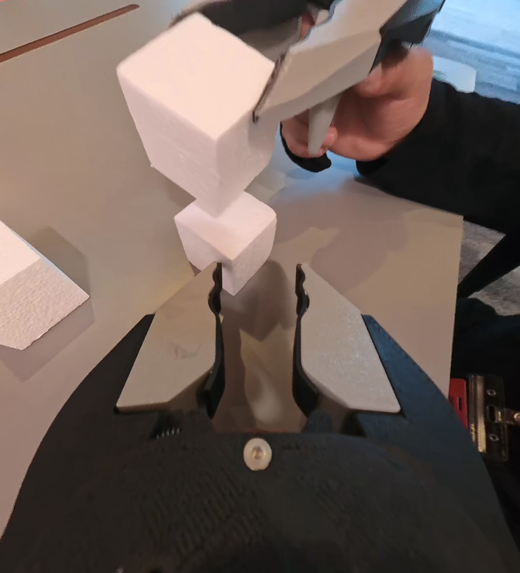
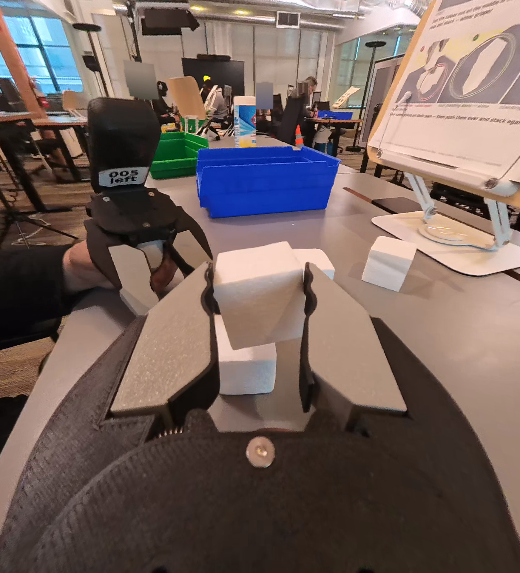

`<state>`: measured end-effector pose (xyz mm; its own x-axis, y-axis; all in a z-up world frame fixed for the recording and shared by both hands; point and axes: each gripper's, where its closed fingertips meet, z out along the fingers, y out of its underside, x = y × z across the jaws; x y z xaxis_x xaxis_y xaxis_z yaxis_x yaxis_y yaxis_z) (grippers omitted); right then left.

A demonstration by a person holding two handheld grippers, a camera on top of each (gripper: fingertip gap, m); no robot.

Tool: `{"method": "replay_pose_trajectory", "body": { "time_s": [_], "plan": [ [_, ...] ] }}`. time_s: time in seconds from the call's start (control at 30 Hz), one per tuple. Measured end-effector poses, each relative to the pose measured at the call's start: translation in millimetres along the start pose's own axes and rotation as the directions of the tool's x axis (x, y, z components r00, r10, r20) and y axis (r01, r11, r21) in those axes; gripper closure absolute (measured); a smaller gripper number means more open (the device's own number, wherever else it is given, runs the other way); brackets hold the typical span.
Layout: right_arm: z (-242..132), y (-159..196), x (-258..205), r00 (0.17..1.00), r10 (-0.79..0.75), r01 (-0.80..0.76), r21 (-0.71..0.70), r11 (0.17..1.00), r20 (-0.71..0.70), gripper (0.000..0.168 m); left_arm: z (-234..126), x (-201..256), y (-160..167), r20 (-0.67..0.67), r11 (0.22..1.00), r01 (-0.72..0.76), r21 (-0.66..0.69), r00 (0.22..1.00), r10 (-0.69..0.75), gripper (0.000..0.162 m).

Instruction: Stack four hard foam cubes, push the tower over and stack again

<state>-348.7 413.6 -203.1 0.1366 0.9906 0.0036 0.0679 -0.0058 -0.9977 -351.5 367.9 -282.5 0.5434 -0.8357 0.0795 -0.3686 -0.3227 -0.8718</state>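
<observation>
White foam fills the right gripper [image 2: 258, 280]: its two grey fingers are clamped on the sides of one cube [image 2: 257, 297], held tilted, one lower corner dipping toward a second cube [image 2: 246, 370] that sits flat on the table [image 2: 438, 356] right beneath it. Whether the two touch cannot be told. From the left wrist view the same pair shows as a tilted held cube [image 1: 196, 124] above the resting one [image 1: 226, 238], corner over top face.

The left gripper [image 1: 258, 273] is empty, its fingers parted with bare table showing between them; its left fingertip [image 1: 212, 279] lies just before the lower cube's near corner. In the right wrist view it [image 2: 147, 269] stands to the left of the stack, held in a hand with a black sleeve.

Four cubes in all can be counted: the held one, the one under it, a third [image 2: 314, 260] partly hidden behind the held cube, and a fourth [image 2: 387, 263] well apart to the right, upright near the white base of a stand [image 2: 457, 245] carrying a printed sheet. Cubes have no long axis; only the held one is off level.

On the smooth grey table, farther back, sit one blue bin [image 2: 264, 181], one green bin [image 2: 178, 155] and one wipes canister [image 2: 245, 121]. Beyond lies an open office with desks, seated people and large windows.
</observation>
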Motion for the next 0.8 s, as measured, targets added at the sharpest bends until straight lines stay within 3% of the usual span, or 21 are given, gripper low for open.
{"method": "replay_pose_trajectory", "body": {
  "time_s": [0.2, 0.33, 0.4, 0.47, 0.6, 0.8],
  "plan": [
    [-8.9, -9.9, 1.1, 0.999, 0.043, -0.044, 0.049, 0.998, 0.018, 0.112, -6.0, 12.5, -2.2, -0.013, 0.994, -0.108, 0.026, 0.994, 0.108, 0.125],
    [-15.9, -17.9, 5.8, 0.997, 0.069, -0.07, 0.088, 0.994, 0.017, 0.113, -18.7, 37.1, -14.7, -0.041, 0.953, -0.277, 0.124, 0.958, 0.283, 0.16],
    [-18.4, -21.0, 7.0, 0.997, 0.075, -0.076, 0.103, 0.992, 0.017, 0.113, -18.5, 44.6, -19.0, -0.029, 0.935, -0.319, 0.152, 0.944, 0.327, 0.162],
    [-19.2, -22.2, 7.5, 0.996, 0.081, -0.083, 0.109, 0.991, 0.02, 0.113, -9.4, 46.5, -12.9, -0.039, 0.94, -0.323, 0.111, 0.944, 0.329, 0.162],
    [-17.5, -20.4, 5.8, 0.997, 0.078, -0.081, 0.098, 0.992, 0.027, 0.112, 19.1, 27.8, 10.2, 0.008, 0.954, -0.279, -0.109, 0.96, 0.281, 0.162],
    [-11.5, -12.6, 1.4, 0.997, 0.068, -0.07, 0.059, 0.996, 0.044, 0.112, 37.3, 27.9, 0.2, 0.051, 0.952, -0.281, -0.117, 0.956, 0.289, 0.162]
  ]
}}
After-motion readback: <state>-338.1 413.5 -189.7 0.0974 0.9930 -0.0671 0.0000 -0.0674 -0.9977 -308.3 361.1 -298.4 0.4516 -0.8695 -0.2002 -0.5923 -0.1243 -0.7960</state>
